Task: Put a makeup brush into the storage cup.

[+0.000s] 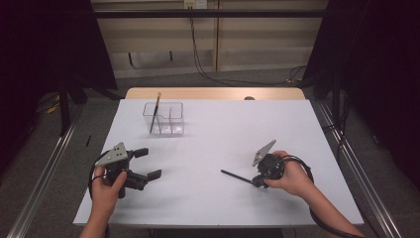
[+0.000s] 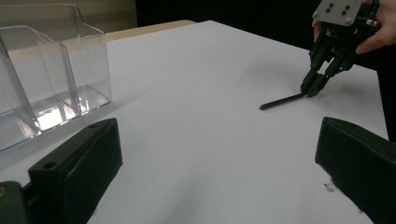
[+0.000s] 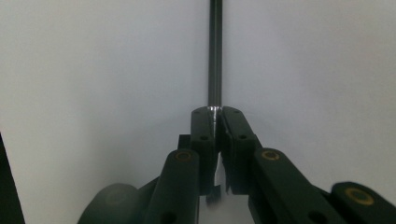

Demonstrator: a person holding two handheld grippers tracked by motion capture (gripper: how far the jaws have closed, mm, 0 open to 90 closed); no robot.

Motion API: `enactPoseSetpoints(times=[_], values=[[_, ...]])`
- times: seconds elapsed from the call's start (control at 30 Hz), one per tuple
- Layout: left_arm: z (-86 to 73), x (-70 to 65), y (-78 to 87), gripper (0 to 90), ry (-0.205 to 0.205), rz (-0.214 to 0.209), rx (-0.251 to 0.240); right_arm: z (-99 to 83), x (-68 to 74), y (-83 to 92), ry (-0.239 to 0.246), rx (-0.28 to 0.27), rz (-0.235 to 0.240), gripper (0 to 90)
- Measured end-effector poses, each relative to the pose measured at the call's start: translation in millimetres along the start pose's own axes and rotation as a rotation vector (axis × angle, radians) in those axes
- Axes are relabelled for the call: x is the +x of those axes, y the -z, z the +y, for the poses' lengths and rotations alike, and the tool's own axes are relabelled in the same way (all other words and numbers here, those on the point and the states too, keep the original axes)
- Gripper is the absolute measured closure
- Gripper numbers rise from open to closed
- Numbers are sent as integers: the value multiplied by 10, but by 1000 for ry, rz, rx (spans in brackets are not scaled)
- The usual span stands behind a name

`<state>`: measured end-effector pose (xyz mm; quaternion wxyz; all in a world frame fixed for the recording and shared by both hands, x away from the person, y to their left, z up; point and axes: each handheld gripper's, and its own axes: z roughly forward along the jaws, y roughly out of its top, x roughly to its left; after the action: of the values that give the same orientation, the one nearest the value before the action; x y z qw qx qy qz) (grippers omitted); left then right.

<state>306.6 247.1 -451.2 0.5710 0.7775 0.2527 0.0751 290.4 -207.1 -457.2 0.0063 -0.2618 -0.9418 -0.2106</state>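
Right gripper (image 1: pixel 258 180) clamps a black pen (image 1: pixel 236 176) low over the white table (image 1: pixel 218 139)

Its jaws are closed tight on one end, the pen lying along the tabletop; the left gripper (image 1: pixel 150 163) rests wide open and empty, near the clear organiser (image 1: pixel 166 119) holding another pen (image 1: pixel 155 113)
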Motion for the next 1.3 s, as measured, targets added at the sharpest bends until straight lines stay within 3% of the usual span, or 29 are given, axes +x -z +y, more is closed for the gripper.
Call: enactPoseSetpoints(times=[0.3, 0.5, 0.73, 0.9, 1.3], values=[[0, 1, -20, 5, -1, -5, 5, 35, 9, -17, -6, 30, -3, 828], [10, -8, -40, 5, 0, -10, 3, 45, 71, -21, 4, 39, -50, 843], [25, -9, -44, 5, 3, -12, -8, 19, 17, -10, -35, 15, -16, 848], [43, -1, -43, 5, 6, -12, -16, 30, 5, -11, -48, -34, 22, 848], [122, -29, -134, 5, -4, -39, -17, 210, 114, 70, 28, -77, 39, 848]])
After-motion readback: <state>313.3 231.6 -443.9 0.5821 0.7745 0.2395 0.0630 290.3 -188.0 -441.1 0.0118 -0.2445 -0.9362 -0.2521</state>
